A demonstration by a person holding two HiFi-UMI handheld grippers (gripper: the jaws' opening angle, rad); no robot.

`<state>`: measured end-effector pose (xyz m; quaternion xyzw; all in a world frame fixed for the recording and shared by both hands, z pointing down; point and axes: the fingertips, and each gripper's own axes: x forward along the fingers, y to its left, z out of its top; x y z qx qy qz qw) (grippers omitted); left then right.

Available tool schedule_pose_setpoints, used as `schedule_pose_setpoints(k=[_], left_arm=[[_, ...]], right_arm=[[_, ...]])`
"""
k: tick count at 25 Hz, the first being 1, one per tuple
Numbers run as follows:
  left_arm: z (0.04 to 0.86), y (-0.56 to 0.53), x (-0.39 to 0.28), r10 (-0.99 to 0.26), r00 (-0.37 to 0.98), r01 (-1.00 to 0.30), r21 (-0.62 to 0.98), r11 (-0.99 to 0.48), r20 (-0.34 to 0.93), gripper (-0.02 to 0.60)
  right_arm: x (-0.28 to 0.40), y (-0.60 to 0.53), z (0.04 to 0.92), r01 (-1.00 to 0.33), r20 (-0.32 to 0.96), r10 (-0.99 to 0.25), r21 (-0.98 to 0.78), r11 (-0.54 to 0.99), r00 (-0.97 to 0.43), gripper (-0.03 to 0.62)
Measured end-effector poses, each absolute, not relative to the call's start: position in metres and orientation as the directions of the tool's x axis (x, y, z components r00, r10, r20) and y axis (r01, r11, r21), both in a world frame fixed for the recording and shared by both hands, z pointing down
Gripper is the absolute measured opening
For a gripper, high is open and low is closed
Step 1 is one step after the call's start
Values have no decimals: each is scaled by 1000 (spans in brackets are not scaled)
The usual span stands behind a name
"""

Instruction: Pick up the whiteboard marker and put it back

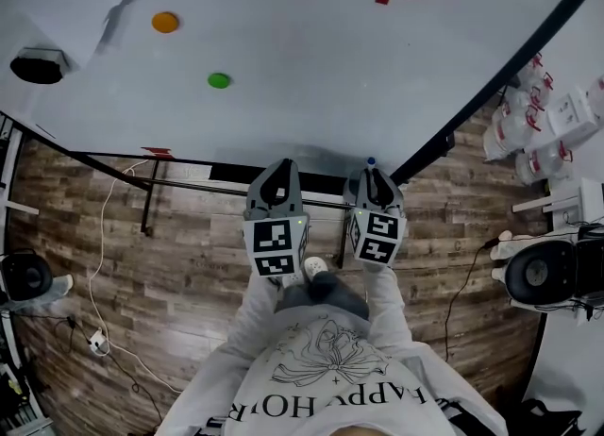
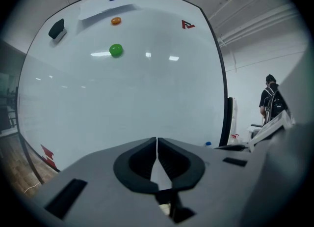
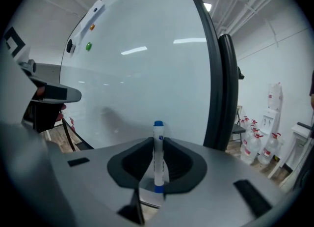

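A big whiteboard (image 1: 311, 38) fills the wall in front of the person, who stands close to it with both tools held out at about waist height. The left gripper (image 2: 156, 141) has its jaws pressed together with nothing between them and hangs idle beside the other. The right gripper (image 3: 158, 142) is clamped on the whiteboard marker (image 3: 158, 159), which stands upright between the jaws, its blue cap poking up above them and pointing at the board.

So the pick-up looks done, and the step in hand is the putting back. I can't make out a clear resting place from here; the foot of the board seems the likely spot. The next move would call for bringing the marker down and in there, laying it level rather than on end, and only then letting the jaws part.

A black eraser (image 1: 38, 66), an orange magnet (image 1: 165, 22) and a green magnet (image 1: 219, 80) sit on the board, well away from the marker.
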<state>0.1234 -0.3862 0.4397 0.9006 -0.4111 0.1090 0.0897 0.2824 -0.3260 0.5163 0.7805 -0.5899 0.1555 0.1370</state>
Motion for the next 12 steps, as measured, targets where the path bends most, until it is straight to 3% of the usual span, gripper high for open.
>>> schedule_pose_setpoints(k=[6,12], left_arm=[[445,-385,113,-728,625,-771,76,-633,280,11],[443,-380,106,-737,618,-778,78,-623,273,11]], right_arm=[[282,-322,521,-959,416,-870,17,-283,264,107],[279,-316,500,-956,359,-889,40,-290,284,82]])
